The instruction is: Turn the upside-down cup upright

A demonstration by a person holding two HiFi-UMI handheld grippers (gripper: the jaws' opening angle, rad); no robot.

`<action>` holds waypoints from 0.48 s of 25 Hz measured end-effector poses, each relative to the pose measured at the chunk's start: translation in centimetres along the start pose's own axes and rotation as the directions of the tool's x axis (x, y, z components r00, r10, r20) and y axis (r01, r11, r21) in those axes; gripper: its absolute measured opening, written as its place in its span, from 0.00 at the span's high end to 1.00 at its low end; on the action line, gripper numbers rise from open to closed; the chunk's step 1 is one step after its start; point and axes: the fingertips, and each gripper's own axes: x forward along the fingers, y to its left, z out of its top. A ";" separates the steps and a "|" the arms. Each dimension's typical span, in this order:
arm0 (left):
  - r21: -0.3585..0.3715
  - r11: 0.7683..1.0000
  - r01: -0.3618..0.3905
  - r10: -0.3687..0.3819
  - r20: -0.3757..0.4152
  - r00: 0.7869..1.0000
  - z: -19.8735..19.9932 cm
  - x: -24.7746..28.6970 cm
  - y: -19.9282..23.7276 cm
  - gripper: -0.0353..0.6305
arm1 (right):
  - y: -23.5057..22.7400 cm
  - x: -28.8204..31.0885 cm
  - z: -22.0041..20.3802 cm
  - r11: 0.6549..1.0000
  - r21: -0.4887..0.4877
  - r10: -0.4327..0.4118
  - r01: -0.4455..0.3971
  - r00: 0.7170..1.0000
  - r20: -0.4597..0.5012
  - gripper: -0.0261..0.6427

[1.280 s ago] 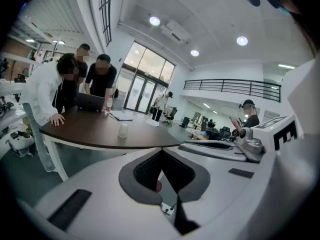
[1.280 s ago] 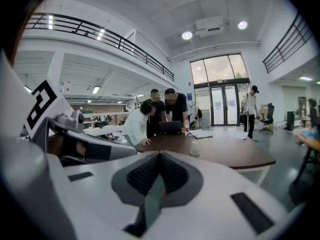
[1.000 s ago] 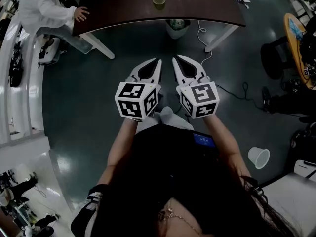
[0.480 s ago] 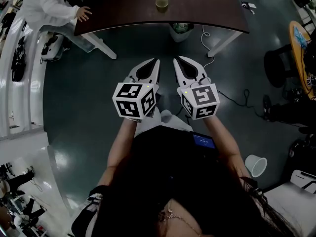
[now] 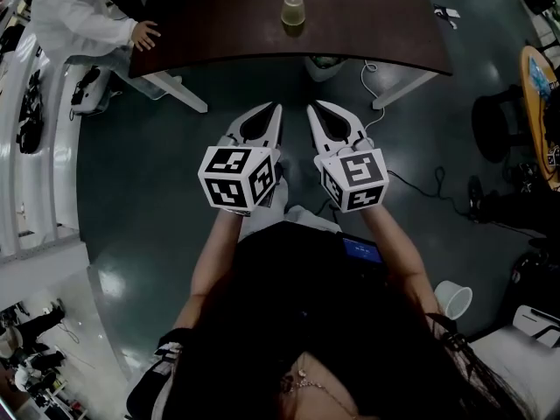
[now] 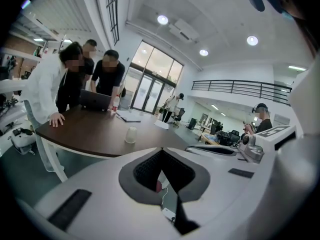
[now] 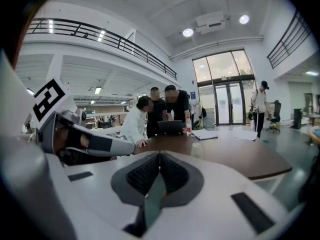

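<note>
At the far left of the head view a person in a white coat leans over the dark brown table, one hand resting on its near edge. Towards the middle of the tabletop stands the cup, pale and translucent, mouth down, with bare wood all round it. In the left gripper view it stands on the near part of the table, well apart from the laptop that the people at the far side bend over. Below the table's edge, over the dark floor, the left gripper points towards the table. Its jaws are clenched, tips meeting, with nothing between them. Just beside it on the right, the right gripper points the same way, its jaws likewise pressed together and empty. Both stop well short of the cup, which lies ahead of the narrow gap between the two. Further right and nearer the person's body, a white cup lies on the floor with its open mouth showing
</note>
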 end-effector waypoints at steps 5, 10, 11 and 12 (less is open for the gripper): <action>0.013 0.999 0.038 -0.038 -0.003 0.999 3.2 3.9 3.2 0.94 | -1.6 5.0 1.7 1.000 0.000 -0.023 0.023 1.000 -0.007 0.94; 0.033 0.996 0.078 -0.077 -0.018 0.997 5.5 7.1 5.3 0.94 | -3.6 8.6 3.5 0.998 -0.001 -0.064 0.064 0.998 -0.001 0.94; 0.034 0.996 0.085 -0.084 -0.023 0.996 5.7 7.7 5.5 0.94 | -4.1 9.1 3.7 0.997 -0.001 -0.073 0.073 0.997 -0.002 0.94; 0.034 0.995 0.091 -0.090 -0.027 0.996 5.9 8.3 5.7 0.94 | -4.5 9.5 3.9 0.997 -0.003 -0.080 0.080 0.997 -0.003 0.94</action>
